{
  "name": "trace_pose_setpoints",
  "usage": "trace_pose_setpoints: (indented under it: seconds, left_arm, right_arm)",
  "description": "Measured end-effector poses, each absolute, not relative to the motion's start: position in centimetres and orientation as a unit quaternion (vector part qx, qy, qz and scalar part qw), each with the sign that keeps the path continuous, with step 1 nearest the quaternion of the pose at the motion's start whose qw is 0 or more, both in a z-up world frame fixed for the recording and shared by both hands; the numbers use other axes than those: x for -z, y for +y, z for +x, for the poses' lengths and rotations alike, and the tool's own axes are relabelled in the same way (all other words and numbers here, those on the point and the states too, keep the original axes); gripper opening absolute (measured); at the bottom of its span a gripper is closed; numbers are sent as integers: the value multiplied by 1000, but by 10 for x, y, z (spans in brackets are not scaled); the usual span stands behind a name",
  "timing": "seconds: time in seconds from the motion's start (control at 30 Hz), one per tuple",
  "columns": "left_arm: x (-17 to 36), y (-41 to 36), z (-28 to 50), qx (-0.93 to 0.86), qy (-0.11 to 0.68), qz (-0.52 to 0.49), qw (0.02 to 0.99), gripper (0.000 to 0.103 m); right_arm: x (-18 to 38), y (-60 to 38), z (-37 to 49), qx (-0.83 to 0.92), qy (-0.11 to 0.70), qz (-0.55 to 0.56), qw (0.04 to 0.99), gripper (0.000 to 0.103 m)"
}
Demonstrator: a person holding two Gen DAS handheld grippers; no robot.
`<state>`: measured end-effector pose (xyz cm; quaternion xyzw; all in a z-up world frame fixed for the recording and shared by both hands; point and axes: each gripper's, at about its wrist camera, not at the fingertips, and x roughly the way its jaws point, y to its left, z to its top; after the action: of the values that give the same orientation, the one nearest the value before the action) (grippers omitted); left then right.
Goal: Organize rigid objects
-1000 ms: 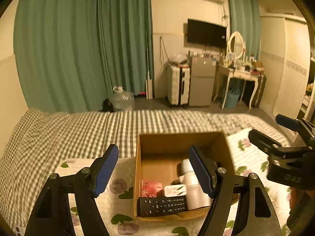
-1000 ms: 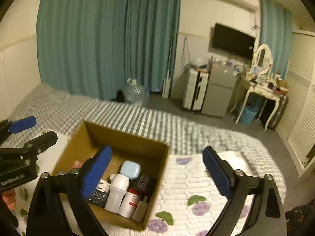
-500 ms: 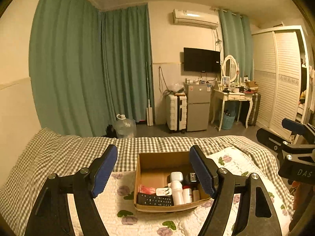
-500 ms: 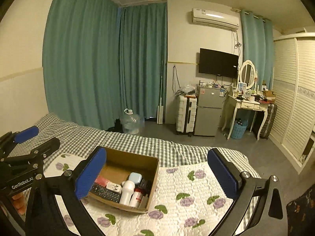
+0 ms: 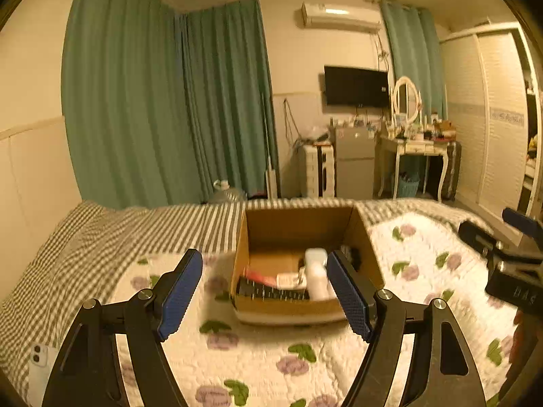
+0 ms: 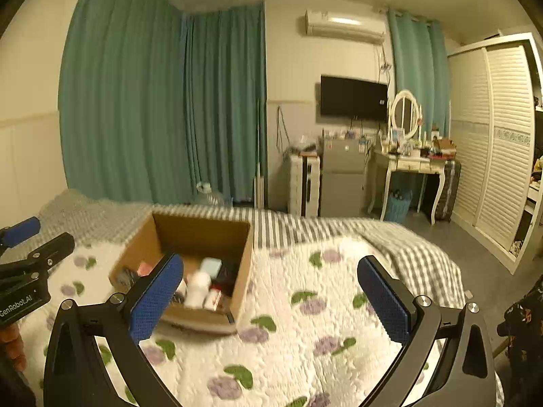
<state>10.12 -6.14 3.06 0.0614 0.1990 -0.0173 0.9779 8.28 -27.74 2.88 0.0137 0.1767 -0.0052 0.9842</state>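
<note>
Left wrist view alone shows white phone point(image 5: 40, 366) lower left on bed, cardboard box point(image 5: 298, 224) centre, left gripper point(image 5: 264, 296) and right gripper point(image 6: 271, 300) both released, empty.

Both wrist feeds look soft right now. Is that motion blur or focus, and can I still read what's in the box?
Left wrist view: the cardboard box and its contents smear, while the left gripper pads stay sharp, so motion blur; remote control barely readable. Right wrist view: same smear on the box, warm dim light, fisheye bending the curtains.

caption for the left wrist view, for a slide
Open left gripper above a floral quilt, facing a cardboard box holding a remote and bottle.
</note>
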Motion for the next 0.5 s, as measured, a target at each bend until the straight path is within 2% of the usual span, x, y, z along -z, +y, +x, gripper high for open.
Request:
trace_pose_setpoints:
  seconds: [0.5]
  left_arm:
    - [-18,-60,91,25,212,61,975,79]
  right_arm:
    - [-19,-272,90,-15,195,16,980,103]
